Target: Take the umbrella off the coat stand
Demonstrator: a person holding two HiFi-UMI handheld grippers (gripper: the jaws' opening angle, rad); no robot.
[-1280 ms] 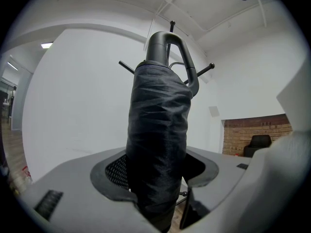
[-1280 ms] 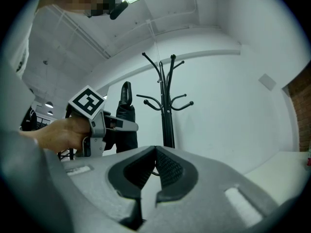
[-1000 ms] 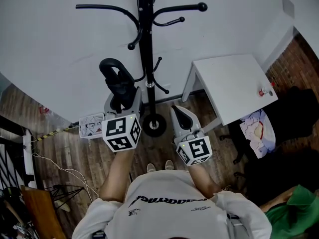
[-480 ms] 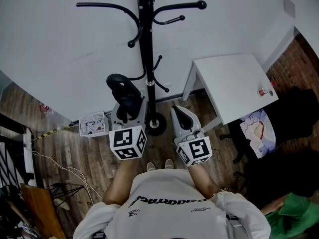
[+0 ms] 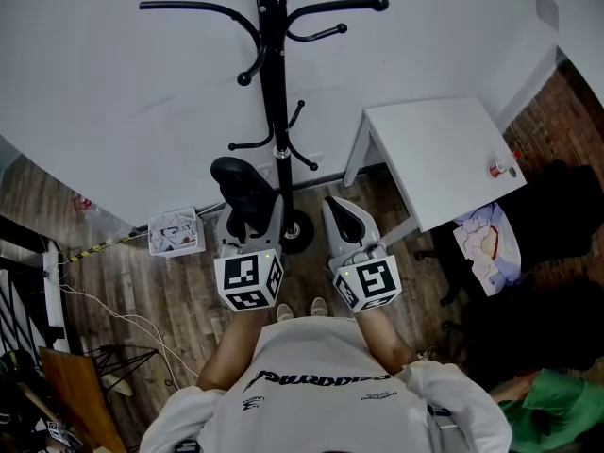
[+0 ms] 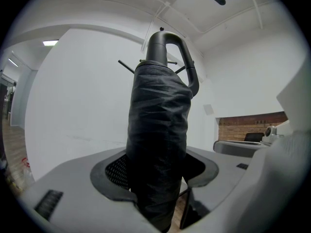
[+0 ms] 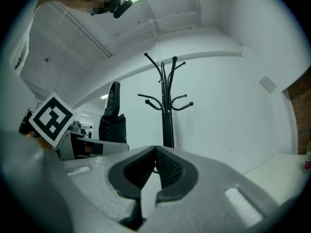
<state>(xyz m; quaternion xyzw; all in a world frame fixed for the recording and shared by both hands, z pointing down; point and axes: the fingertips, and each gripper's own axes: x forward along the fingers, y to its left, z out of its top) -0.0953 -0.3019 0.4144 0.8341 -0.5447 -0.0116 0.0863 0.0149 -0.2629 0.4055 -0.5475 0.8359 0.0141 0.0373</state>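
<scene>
Your left gripper (image 5: pixel 248 223) is clamped on the umbrella (image 6: pixel 158 130), which is off the hooks and just beside the pole of the coat stand (image 5: pixel 275 83).
The only markings are the black-and-white squares on the gripper cubes; your shirt print is too distorted to read. The umbrella is folded in crinkled black fabric and stands upright, topped by a smooth hooked handle. Your right gripper (image 7: pixel 155 161) is closed and empty. A white table (image 5: pixel 444 159) stands to the right of the stand, with bare wood floor (image 5: pixel 179 300) on the left.
</scene>
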